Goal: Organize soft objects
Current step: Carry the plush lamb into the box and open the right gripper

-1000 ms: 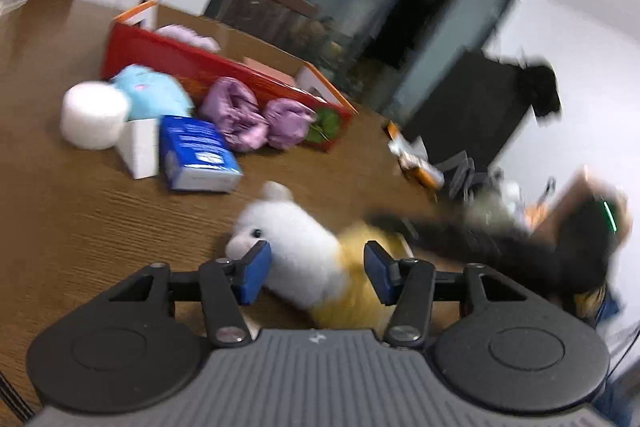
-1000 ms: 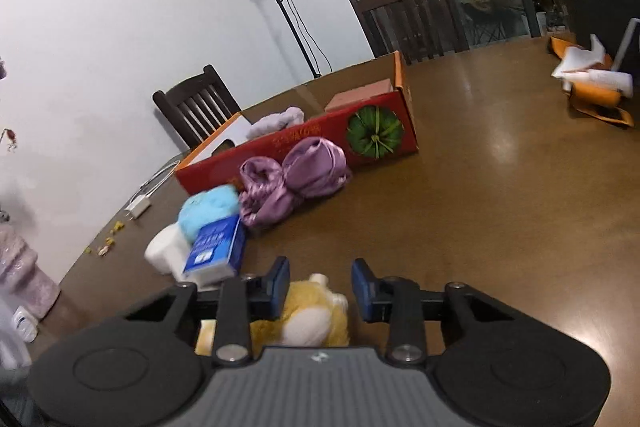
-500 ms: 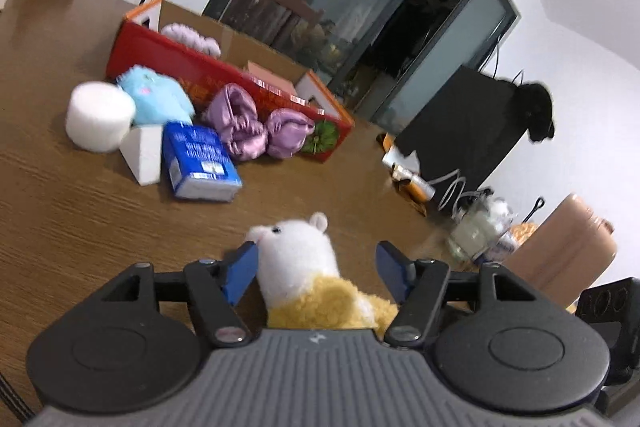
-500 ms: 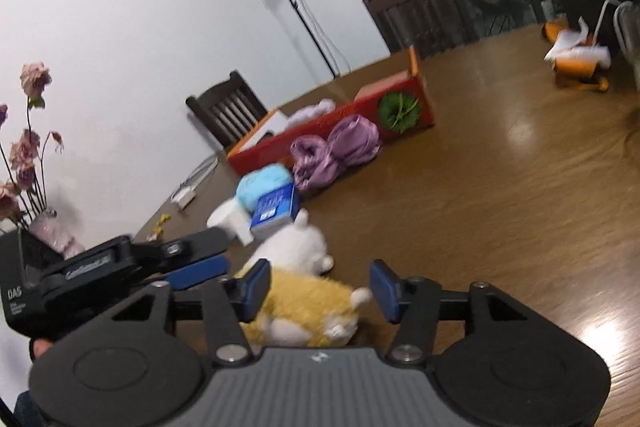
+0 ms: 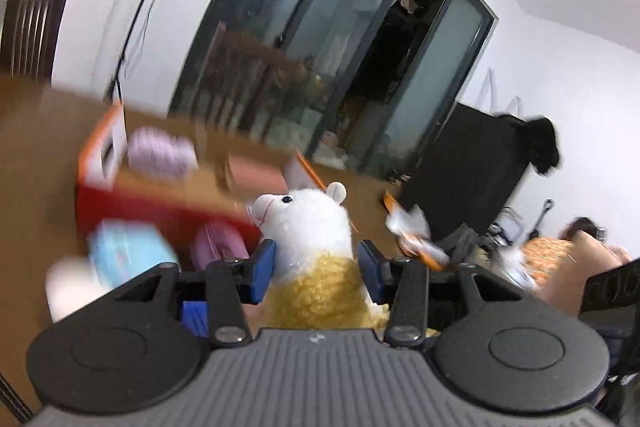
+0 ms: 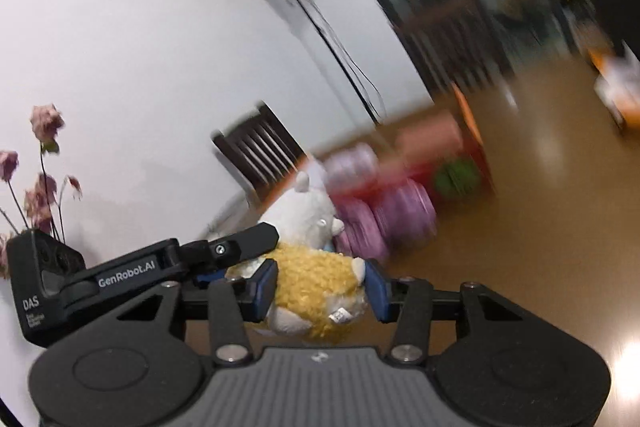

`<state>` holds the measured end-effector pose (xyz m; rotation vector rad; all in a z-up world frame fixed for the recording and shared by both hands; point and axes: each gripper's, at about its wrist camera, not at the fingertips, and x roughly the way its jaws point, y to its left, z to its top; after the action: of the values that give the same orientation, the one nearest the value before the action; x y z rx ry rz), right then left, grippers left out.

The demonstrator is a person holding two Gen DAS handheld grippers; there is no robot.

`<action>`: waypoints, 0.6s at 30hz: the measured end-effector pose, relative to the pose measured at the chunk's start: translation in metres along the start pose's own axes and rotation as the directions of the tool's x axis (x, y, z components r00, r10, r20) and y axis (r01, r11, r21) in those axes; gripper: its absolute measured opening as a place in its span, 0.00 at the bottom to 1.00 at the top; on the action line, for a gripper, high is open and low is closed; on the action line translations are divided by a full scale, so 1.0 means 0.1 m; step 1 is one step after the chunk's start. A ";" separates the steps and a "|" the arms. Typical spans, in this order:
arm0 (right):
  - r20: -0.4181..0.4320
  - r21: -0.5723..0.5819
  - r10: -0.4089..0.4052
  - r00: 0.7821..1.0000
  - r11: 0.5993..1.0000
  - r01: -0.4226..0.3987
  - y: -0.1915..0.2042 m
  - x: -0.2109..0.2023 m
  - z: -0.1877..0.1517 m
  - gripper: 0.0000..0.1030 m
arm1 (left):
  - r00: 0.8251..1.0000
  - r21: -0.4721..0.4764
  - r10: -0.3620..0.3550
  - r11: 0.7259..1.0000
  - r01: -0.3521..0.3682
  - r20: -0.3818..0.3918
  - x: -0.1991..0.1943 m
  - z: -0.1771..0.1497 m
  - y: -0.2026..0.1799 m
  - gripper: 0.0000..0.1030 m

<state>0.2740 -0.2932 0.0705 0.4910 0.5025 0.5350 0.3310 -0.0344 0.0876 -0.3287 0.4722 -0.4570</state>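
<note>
A plush alpaca (image 5: 308, 227) with a white head and yellow woolly body (image 6: 316, 279) hangs above the wooden table, upright. My left gripper (image 5: 317, 277) is closing, its blue pads pressing the body from both sides. My right gripper (image 6: 320, 291) is closing too, pads against the yellow body lower down. In the right wrist view, the left gripper's finger (image 6: 240, 249) reaches in from the left. Behind stands the red cardboard box (image 5: 160, 207) with a lilac soft thing (image 5: 160, 155) inside.
In front of the box lie purple satin pouches (image 6: 400, 215), a light-blue plush (image 5: 128, 247), a white roll (image 5: 68, 287) and a blue tissue pack (image 5: 194, 315). Orange-and-white clutter (image 5: 412, 235) sits further right. A dark chair (image 6: 260, 155) and dried flowers (image 6: 40, 179) stand at the left.
Both grippers have closed in on the alpaca and risen with it; it has left the table and now stands upright between the left pads. The background has blurred.
</note>
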 end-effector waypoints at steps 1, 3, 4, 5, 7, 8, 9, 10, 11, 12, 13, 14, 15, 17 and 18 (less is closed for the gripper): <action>0.003 -0.011 0.012 1.000 1.000 -0.012 0.03 0.19 0.19 0.44 | 1.000 -0.008 0.020 1.000 -0.020 -0.010 0.12 0.19 0.10 0.44; -0.001 -0.029 0.017 1.000 0.999 -0.017 0.06 0.57 0.52 0.44 | 0.998 -0.041 0.050 0.998 -0.051 -0.033 0.42 0.60 0.35 0.44; -0.015 -0.027 0.021 1.000 0.999 -0.021 0.06 0.81 0.70 0.44 | 0.997 -0.049 0.067 0.996 -0.069 -0.050 0.57 0.76 0.46 0.44; -0.027 -0.018 0.023 0.999 1.000 -0.023 0.04 1.01 0.83 0.44 | 0.995 -0.057 0.083 0.995 -0.087 -0.063 0.71 0.88 0.54 0.44; -0.067 0.007 0.021 0.998 1.000 -0.020 -0.02 1.47 1.06 0.44 | 0.986 -0.029 0.142 0.989 -0.145 -0.088 0.98 1.05 0.74 0.43; -0.096 0.026 0.017 0.995 1.000 -0.015 -0.06 1.67 1.13 0.44 | 0.977 -0.021 0.182 0.982 -0.185 -0.113 1.14 1.10 0.84 0.42; -0.129 0.045 0.007 0.992 0.999 -0.002 -0.10 1.90 1.17 0.44 | 0.968 0.003 0.214 0.976 -0.216 -0.132 1.25 1.11 0.91 0.42; -0.159 0.047 0.000 0.987 0.999 0.008 -0.13 2.08 1.18 0.44 | 0.957 0.037 0.247 0.969 -0.244 -0.152 1.38 1.10 0.99 0.42; -0.185 0.046 -0.022 0.982 0.998 0.032 -0.15 2.26 1.17 0.43 | 0.950 0.051 0.266 0.964 -0.261 -0.166 1.45 1.08 1.04 0.41; -0.211 0.040 -0.041 0.977 0.998 0.051 -0.18 2.39 1.14 0.43 | 0.940 0.068 0.287 0.958 -0.279 -0.182 1.54 1.03 1.11 0.41; -0.237 0.030 -0.054 0.970 0.998 0.063 -0.19 2.49 1.10 0.43 | 0.934 0.071 0.306 0.952 -0.298 -0.182 1.58 0.98 1.17 0.42; -0.263 0.027 -0.066 0.962 0.997 0.075 -0.21 2.59 1.03 0.43 | 0.932 0.067 0.314 0.949 -0.307 -0.179 1.58 0.94 1.21 0.43; -0.282 0.031 -0.066 0.957 0.997 0.078 -0.22 2.64 0.95 0.41 | 0.933 0.067 0.305 0.952 -0.298 -0.188 1.59 0.90 1.25 0.46; -0.311 0.076 -0.055 0.949 0.994 0.082 -0.30 2.73 0.86 0.41 | 0.935 0.058 0.299 0.954 -0.294 -0.192 1.54 0.86 1.28 0.54; -0.311 0.080 -0.056 0.949 0.993 0.085 -0.31 2.74 0.82 0.41 | 0.936 0.070 0.300 0.954 -0.292 -0.183 1.49 0.85 1.27 0.55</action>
<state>0.5361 -0.1811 0.0297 0.4782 0.8451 0.5238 0.5358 0.0170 0.0543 -0.1687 0.6885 -0.2037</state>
